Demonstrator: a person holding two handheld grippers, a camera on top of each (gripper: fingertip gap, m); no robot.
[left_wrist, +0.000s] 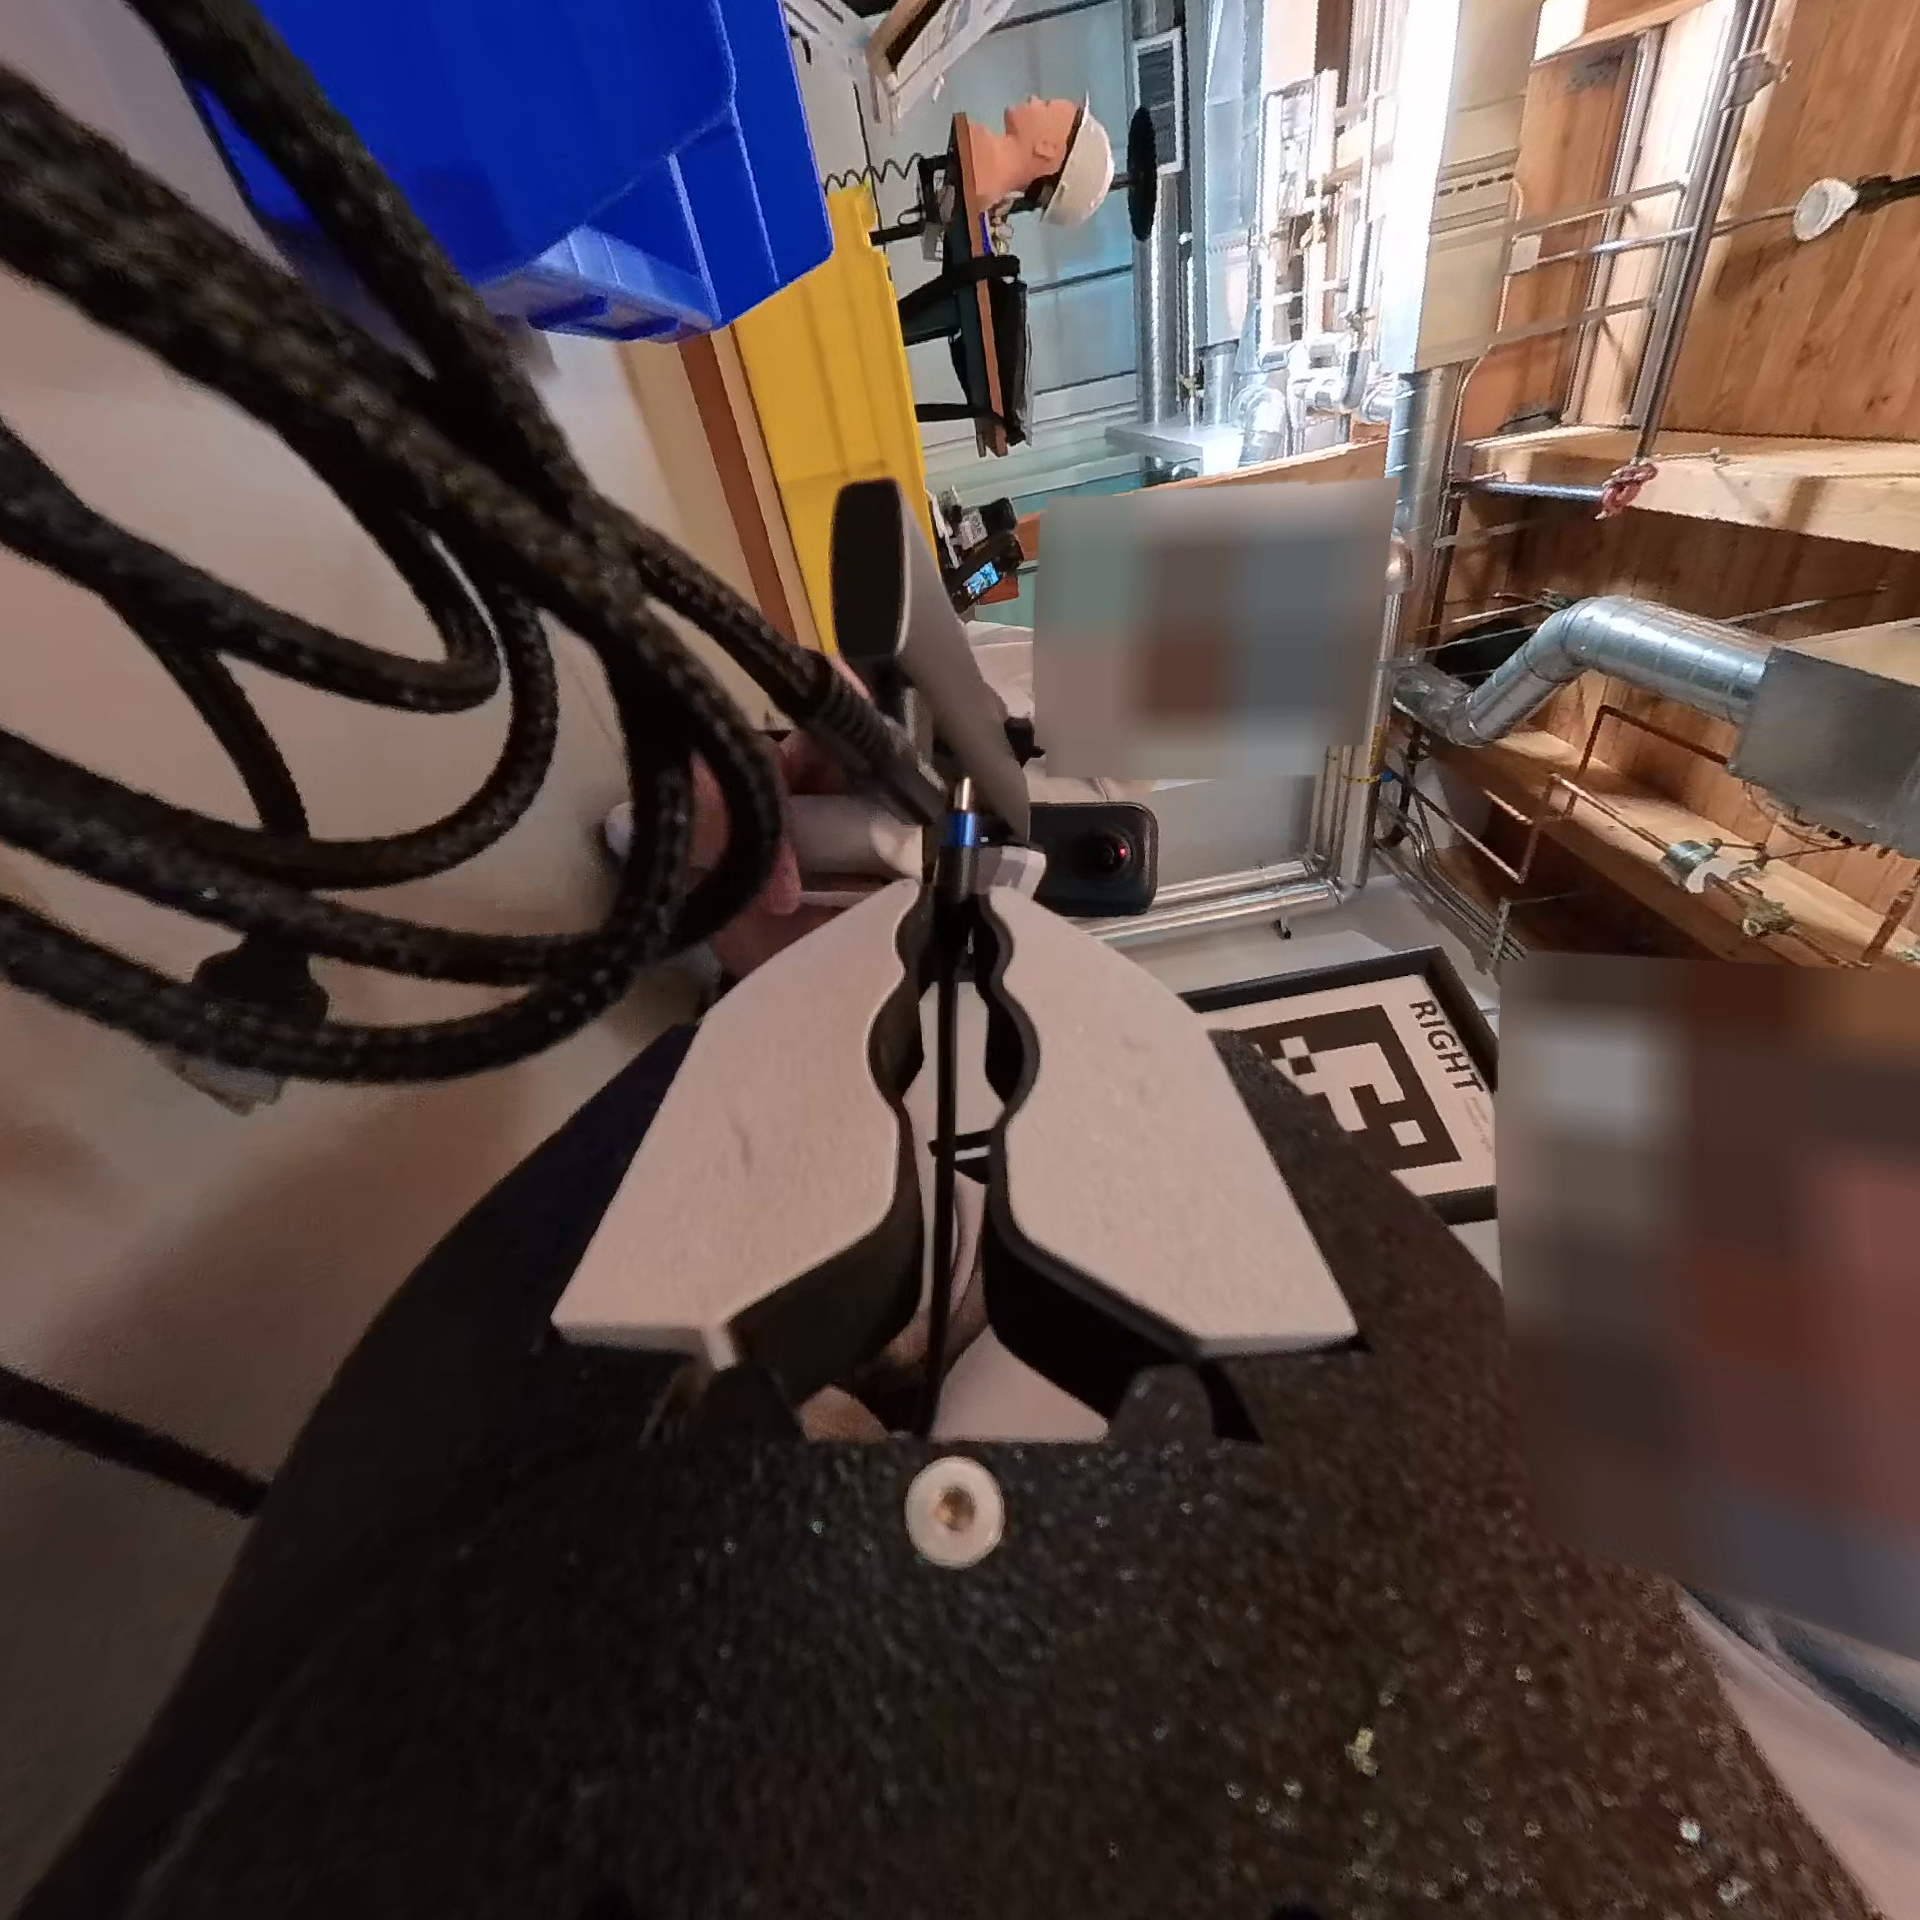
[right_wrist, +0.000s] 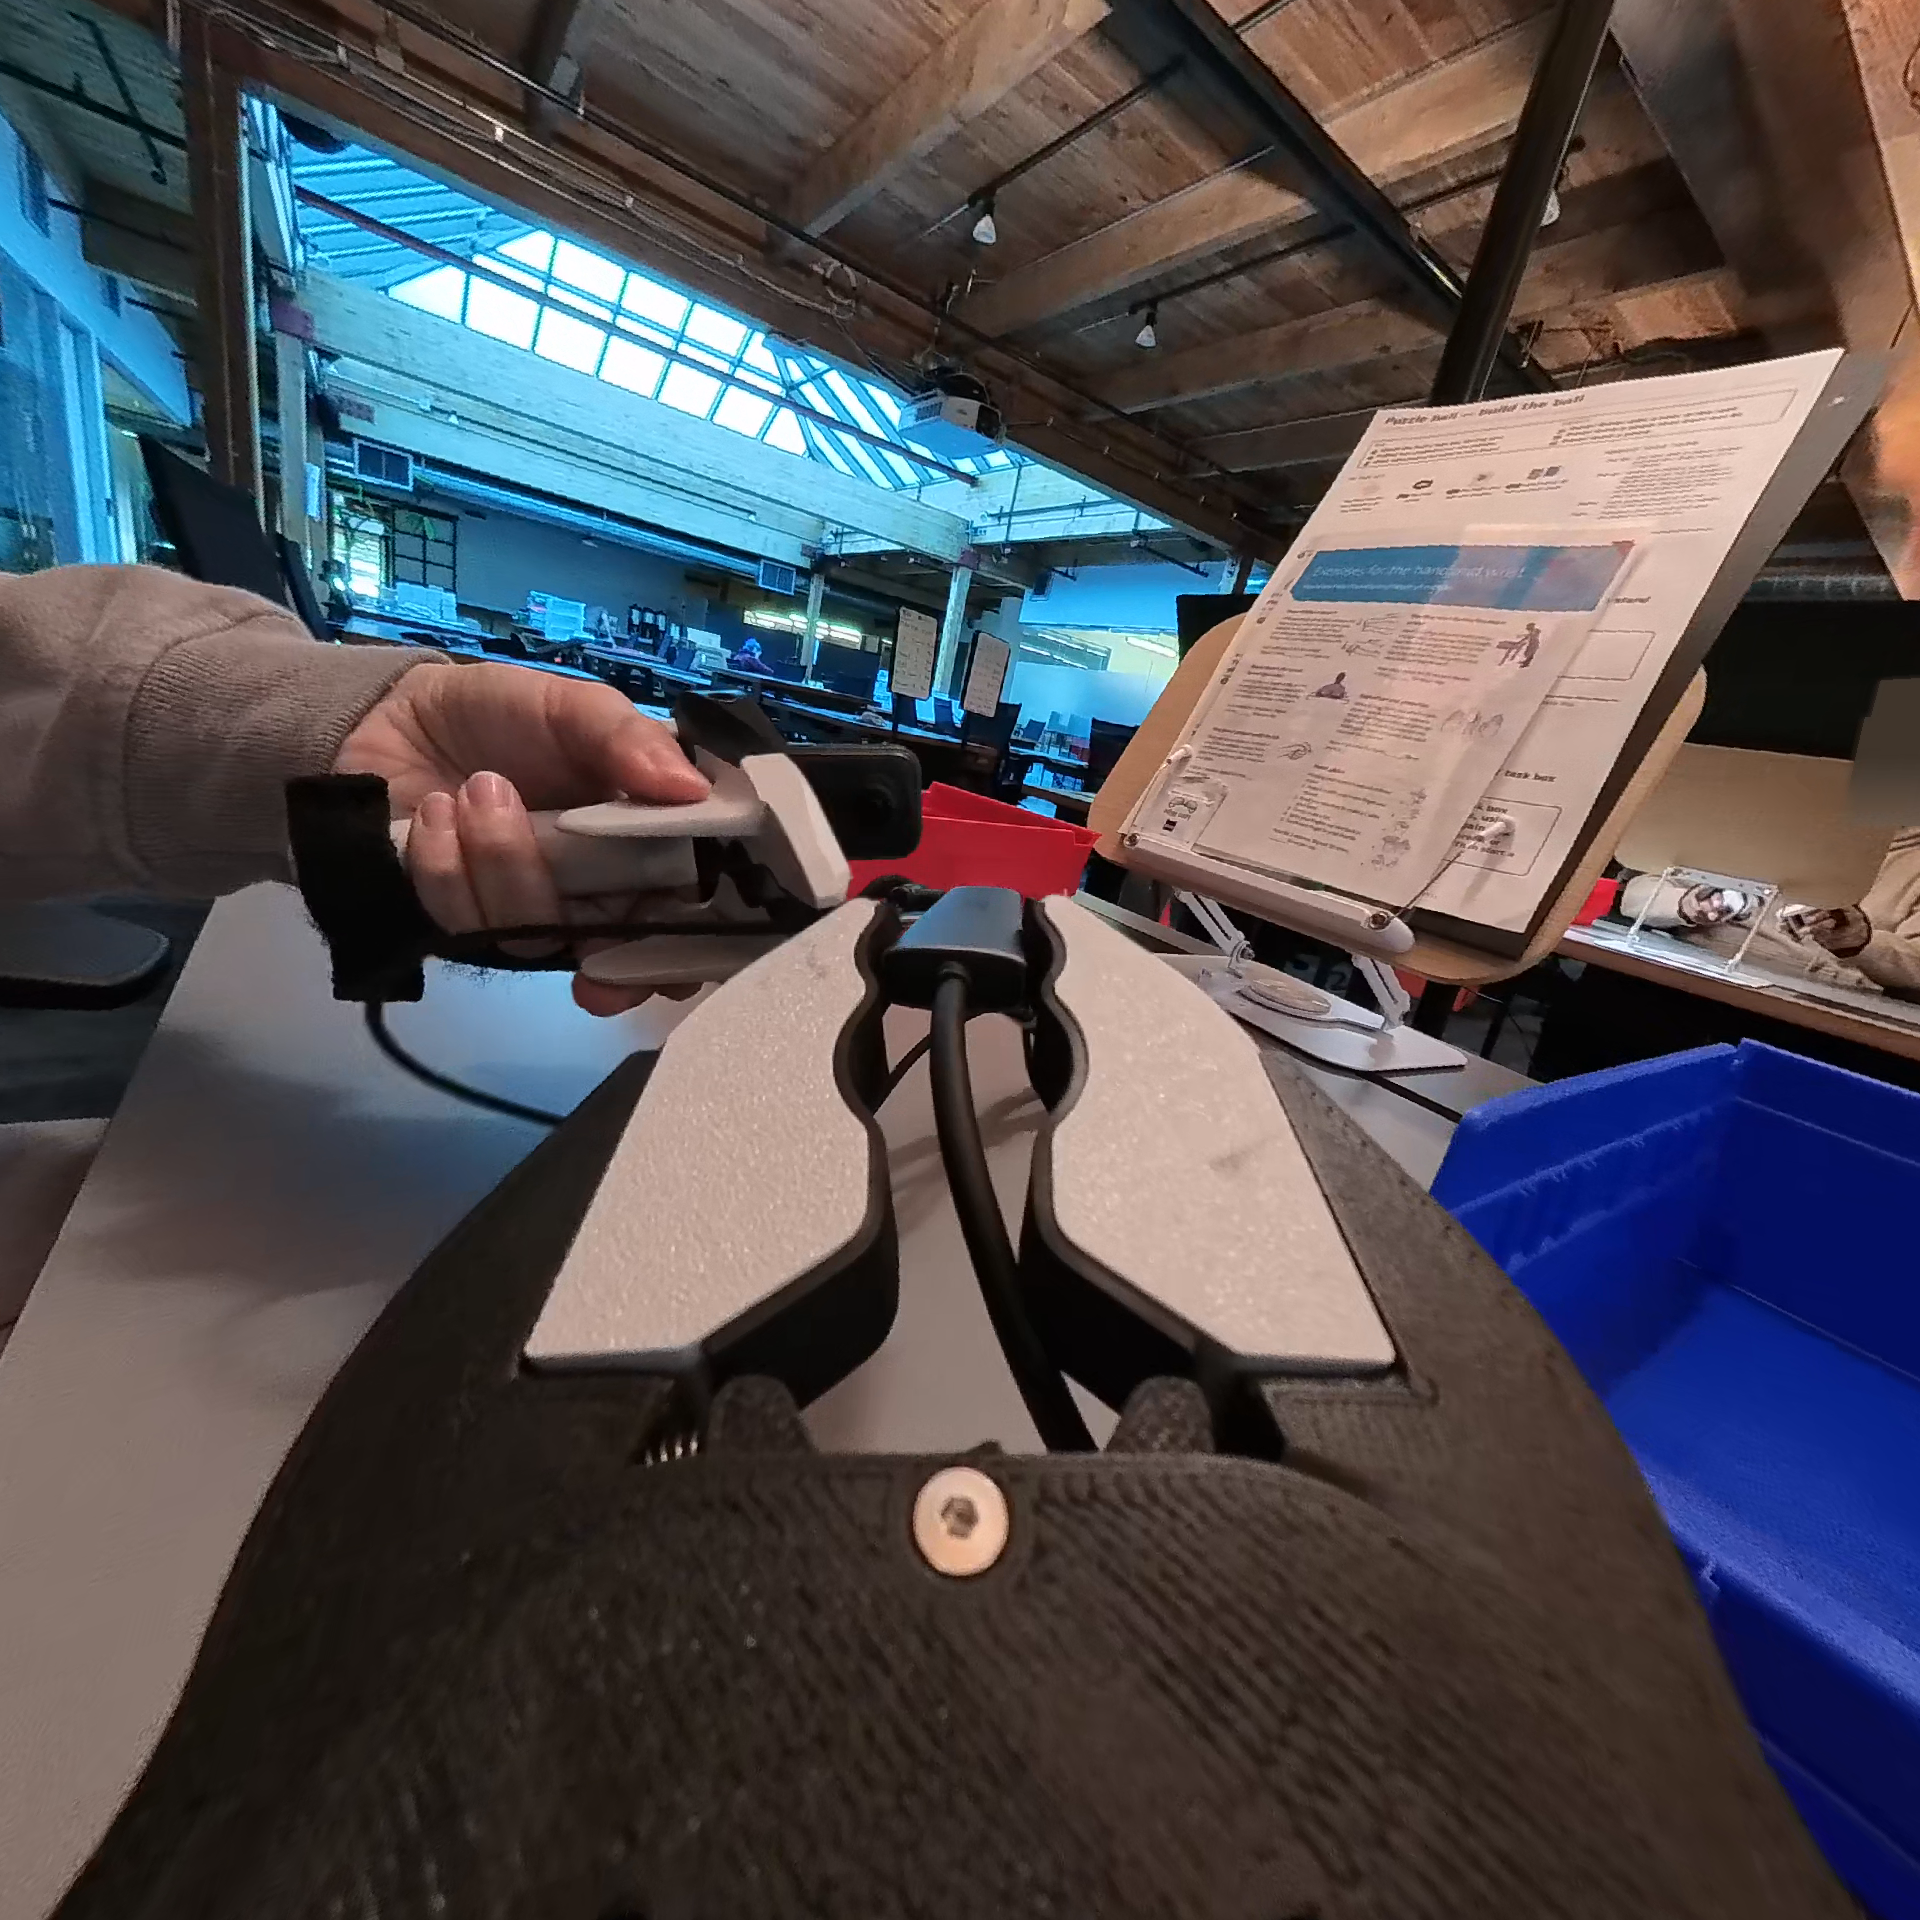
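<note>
With our left tool pinching the thin plug and our right tool clamping the black connector, misalignment could bend the plug tip.

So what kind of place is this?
Probably a shared workshop in a converted warehouse: exposed wooden beam ceiling, a long glass skylight, rows of long worktables, and a blue plastic parts bin.

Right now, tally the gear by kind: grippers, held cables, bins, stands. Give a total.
Grippers: 2 (left gripper, right gripper)
Cables held in shut jaws: 2 (thin cable, plug cable)
Bins: 3 (blue bin, red bin, yellow bin)
Stands: 1 (document stand)
Total: 8
</note>
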